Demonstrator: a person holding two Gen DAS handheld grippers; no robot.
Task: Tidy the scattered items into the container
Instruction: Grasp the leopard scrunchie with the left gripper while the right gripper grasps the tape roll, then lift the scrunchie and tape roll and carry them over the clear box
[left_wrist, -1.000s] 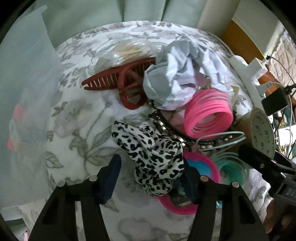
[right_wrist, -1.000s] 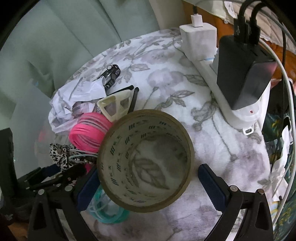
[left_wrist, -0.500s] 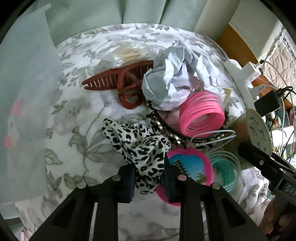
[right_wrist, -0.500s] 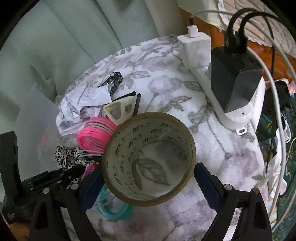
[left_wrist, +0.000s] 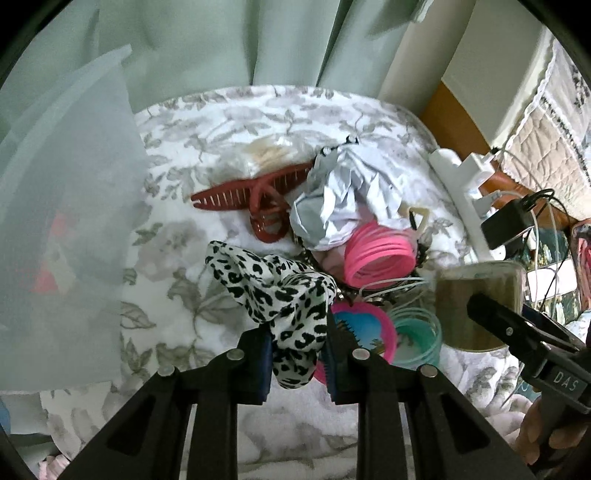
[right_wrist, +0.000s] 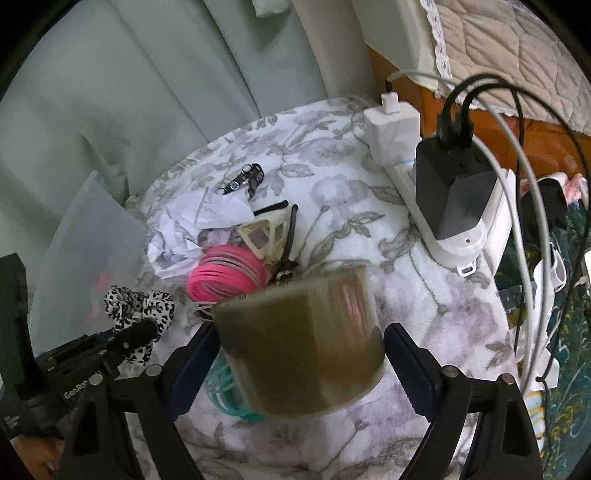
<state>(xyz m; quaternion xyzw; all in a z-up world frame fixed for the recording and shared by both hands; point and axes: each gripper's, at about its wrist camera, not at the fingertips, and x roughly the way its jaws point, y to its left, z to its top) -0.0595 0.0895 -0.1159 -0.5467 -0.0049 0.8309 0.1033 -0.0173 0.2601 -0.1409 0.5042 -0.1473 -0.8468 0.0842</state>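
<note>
My left gripper (left_wrist: 297, 356) is shut on a black-and-white leopard scrunchie (left_wrist: 273, 291), which hangs slightly above the floral cloth. The translucent plastic container (left_wrist: 62, 221) stands to its left. My right gripper (right_wrist: 295, 354) is shut on a brown tape roll (right_wrist: 303, 343), which is tilted and motion-blurred between the pads. A pile sits between the grippers: a red hair claw (left_wrist: 255, 199), crumpled paper (left_wrist: 343, 199), pink bangles (left_wrist: 380, 254), a pink round disc (left_wrist: 365, 325) and teal bangles (left_wrist: 417, 332). In the right wrist view the scrunchie (right_wrist: 140, 306) and the container (right_wrist: 85, 251) lie to the left.
A white power strip (right_wrist: 461, 221) with a black charger (right_wrist: 450, 192) and cables runs along the right edge of the table. A small black clip (right_wrist: 247, 177) lies behind the paper. Green curtains hang at the back. A hand (left_wrist: 546, 435) holds the right gripper.
The left gripper closed on the scrunchie and pulled it up and back. The right gripper closed on the tape roll, which turned from opening-on to side-on and rose.
</note>
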